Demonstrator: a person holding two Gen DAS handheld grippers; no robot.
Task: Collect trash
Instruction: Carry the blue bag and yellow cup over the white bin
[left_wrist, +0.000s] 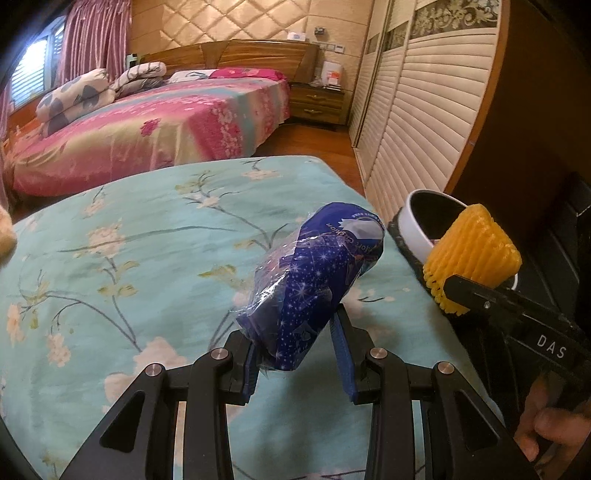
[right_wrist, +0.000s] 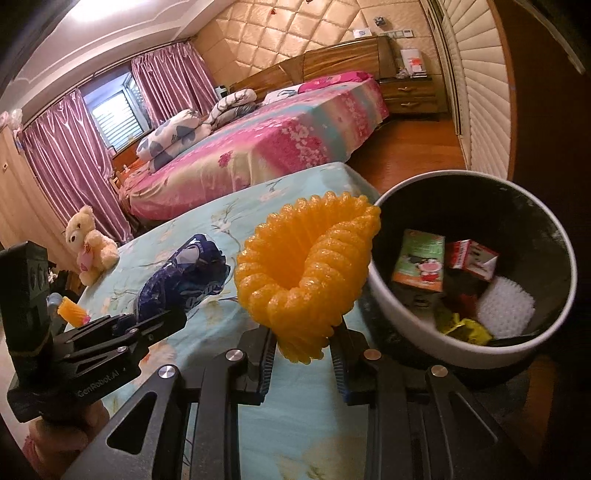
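My left gripper (left_wrist: 295, 354) is shut on a crumpled blue starry plastic wrapper (left_wrist: 317, 280) and holds it above the teal floral cloth (left_wrist: 129, 258). The wrapper also shows in the right wrist view (right_wrist: 181, 280). My right gripper (right_wrist: 301, 350) is shut on a yellow foam fruit net (right_wrist: 306, 266), held just left of the white trash bin (right_wrist: 424, 332). The net (left_wrist: 472, 251) and bin (left_wrist: 421, 225) show at the right in the left wrist view. The bin holds small cartons (right_wrist: 421, 262), a white foam net (right_wrist: 506, 302) and yellow wrappers.
A cream teddy bear (right_wrist: 90, 243) sits at the cloth's far left edge. A small orange item (right_wrist: 72, 310) lies near the left gripper. Behind are a pink bed (left_wrist: 147, 129), a nightstand (left_wrist: 317, 103) and louvred wardrobe doors (left_wrist: 424, 122).
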